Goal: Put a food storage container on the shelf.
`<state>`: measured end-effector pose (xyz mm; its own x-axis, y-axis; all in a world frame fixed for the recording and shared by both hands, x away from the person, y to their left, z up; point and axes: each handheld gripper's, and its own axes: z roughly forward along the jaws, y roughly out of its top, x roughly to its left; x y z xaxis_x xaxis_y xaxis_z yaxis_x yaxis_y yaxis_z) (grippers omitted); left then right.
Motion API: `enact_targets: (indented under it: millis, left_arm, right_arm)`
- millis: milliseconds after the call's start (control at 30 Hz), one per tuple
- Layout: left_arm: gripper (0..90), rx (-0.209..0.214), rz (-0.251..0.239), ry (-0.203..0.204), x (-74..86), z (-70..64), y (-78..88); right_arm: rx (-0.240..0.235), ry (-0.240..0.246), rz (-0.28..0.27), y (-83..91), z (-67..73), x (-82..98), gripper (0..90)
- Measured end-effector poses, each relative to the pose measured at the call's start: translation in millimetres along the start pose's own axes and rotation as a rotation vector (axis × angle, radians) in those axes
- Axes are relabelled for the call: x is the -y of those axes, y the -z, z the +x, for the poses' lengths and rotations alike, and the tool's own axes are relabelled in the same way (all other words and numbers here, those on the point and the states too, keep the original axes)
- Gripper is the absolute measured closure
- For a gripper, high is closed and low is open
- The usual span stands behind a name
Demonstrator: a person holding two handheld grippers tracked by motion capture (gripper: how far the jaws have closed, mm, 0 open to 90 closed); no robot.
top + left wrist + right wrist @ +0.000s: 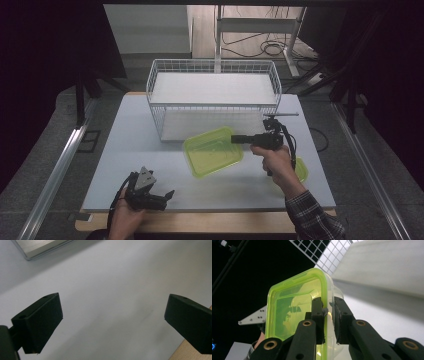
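A clear box with a lime-green rim, empty and open, hangs tilted, its wall pinched between the right jaws, its body reaching beyond their tips.

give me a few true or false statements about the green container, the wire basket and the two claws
1. The right claw is clamped on the rim of the green container. True.
2. The left claw grips the container's other side. False: its jaws are wide open with nothing between them, over bare table near the front edge.
3. The container lies flat inside the wire basket. False: it is tilted, held in front of the basket, outside it.
4. The wire basket stands at the far side of the table. True.
5. A second green item lies on the table near the right forearm. True.
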<state>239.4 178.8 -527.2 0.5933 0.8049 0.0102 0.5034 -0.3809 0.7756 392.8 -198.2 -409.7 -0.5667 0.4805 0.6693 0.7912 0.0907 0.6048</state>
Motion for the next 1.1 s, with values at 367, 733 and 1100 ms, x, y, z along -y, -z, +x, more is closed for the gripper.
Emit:
enact_targets:
  millis: [367,733,1100]
  left_arm:
    - [2.3,0.039,0.032,0.011,-0.7,-0.7,-2.4]
    - [3.5,0.036,0.076,-0.012,-0.6,-5.1,-6.3]
    - [2.9,0.028,0.072,-0.025,-0.4,-5.6,-6.8]
  right_arm:
    - [0.01,0.022,-0.032,9.1,17.8,-32.4,79.7]
    - [0.022,0.006,-0.082,14.4,26.7,-63.4,79.7]
    - [0.091,-0.006,-0.169,19.5,30.6,-95.8,79.7]
